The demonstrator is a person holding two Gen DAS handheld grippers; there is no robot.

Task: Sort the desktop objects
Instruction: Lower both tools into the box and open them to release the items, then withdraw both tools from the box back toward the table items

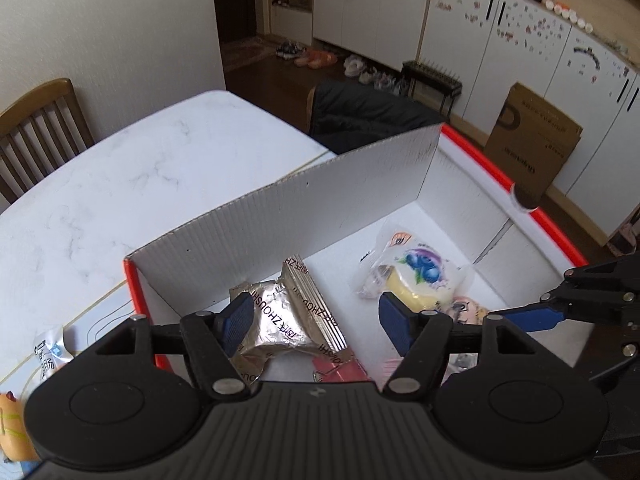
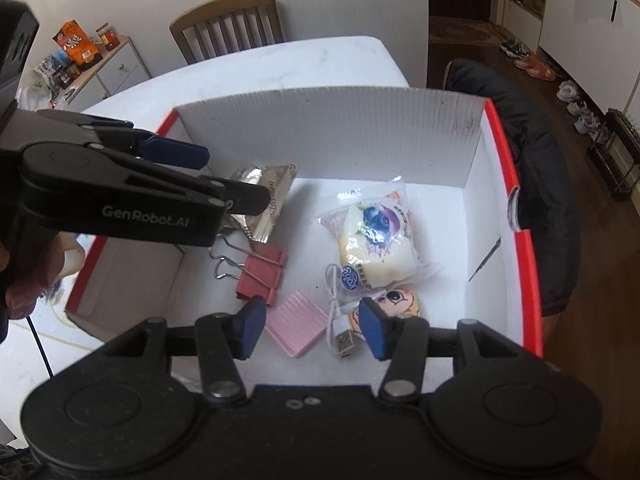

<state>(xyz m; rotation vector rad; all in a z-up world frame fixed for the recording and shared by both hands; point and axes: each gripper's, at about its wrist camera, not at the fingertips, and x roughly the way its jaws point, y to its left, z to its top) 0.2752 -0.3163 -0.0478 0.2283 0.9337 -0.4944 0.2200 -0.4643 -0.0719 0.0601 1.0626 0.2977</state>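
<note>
A white cardboard box with a red rim (image 2: pixel 525 280) holds a silver foil packet (image 2: pixel 266 186), a red binder clip (image 2: pixel 260 276), a pink ridged pad (image 2: pixel 296 328), a white USB cable (image 2: pixel 340 320), a blueberry bread packet (image 2: pixel 376 240) and a cartoon-face toy (image 2: pixel 402 300). My left gripper (image 1: pixel 316 320) hangs open over the foil packet (image 1: pixel 276 320), pads clear of it. My right gripper (image 2: pixel 313 330) stands open above the pad and cable, gripping nothing. The left gripper (image 2: pixel 224 178) also shows at the box's left side.
Outside the box, on the white marble table (image 1: pixel 140 168), lie a small white sachet (image 1: pixel 48 352) and a hot-dog toy (image 1: pixel 12 428). A wooden chair (image 1: pixel 36 128) stands beyond the table. A dark jacket (image 2: pixel 532 160) hangs by the box's right side.
</note>
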